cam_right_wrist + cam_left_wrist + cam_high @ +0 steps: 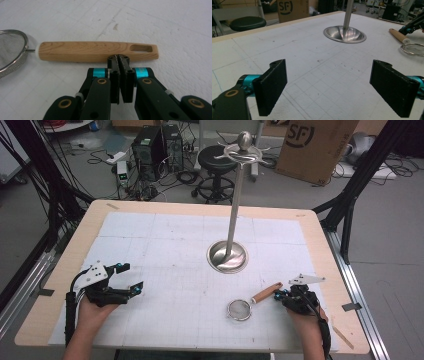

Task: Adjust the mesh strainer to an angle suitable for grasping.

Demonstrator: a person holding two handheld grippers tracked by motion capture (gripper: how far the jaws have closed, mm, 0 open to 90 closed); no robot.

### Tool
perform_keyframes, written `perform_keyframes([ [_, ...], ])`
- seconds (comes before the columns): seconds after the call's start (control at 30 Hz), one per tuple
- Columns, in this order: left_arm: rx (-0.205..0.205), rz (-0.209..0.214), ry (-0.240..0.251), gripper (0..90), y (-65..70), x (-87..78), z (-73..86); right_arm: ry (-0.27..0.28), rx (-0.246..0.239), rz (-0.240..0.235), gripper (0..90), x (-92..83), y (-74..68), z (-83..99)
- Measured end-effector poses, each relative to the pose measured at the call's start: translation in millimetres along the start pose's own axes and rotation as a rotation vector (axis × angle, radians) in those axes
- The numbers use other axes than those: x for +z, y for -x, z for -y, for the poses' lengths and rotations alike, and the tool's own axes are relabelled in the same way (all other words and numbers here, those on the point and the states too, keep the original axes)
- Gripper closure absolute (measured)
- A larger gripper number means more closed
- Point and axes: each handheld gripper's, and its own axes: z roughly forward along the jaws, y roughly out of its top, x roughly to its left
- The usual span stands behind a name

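From above, the strainer [239,309] lies on my counter [165,250], near my right tool [281,295]. My left tool [328,85] stands spread and empty. My right tool's jaws are pressed together, tips touching the wooden handle [97,51].

A fixed camera looks down and forward over the table [165,220]. Each gripper camera sits low, facing along its jaws. All three share the strainer [240,309].

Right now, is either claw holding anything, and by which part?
Nothing is held. The right claw is shut, tips against the strainer's wooden handle; the left claw is open.
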Motion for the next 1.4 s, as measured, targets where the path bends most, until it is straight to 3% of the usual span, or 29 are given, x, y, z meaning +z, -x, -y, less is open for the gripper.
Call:
perform_keyframes([
  [0.3,-0.014,-0.016,0.003,15.0,-3.0,-10.7,2.5,0.028,-0.016,-0.014,79.2,-1.5,-1.6,-10.6],
  [0.63,-0.016,-0.016,0.002,15.0,-2.2,-11.6,2.7,-0.011,-0.01,0.019,79.6,8.0,-3.2,-10.0],
  [0.9,-0.017,-0.017,-0.001,15.0,-1.9,-13.0,3.5,-0.007,-0.085,-0.044,78.5,23.4,-24.3,-22.5],
  [1.0,-0.02,-0.02,0.003,15.0,-2.8,-15.0,3.5,-0.001,-0.096,-0.042,77.0,23.0,-27.2,-25.0],
  [1.13,-0.023,-0.022,0.007,15.0,-3.5,-16.0,3.2,0.059,-0.129,-0.066,76.7,15.3,-37.6,-32.9],
  [1.23,-0.021,-0.019,0.004,15.0,-3.0,-15.1,3.4,0.092,-0.196,-0.122,76.9,17.2,-58.3,-42.9],
  [1.4,-0.018,-0.019,0.007,15.0,-2.5,-15.5,2.7,0.033,-0.249,-0.13,77.0,33.1,-74.5,-45.0],
])
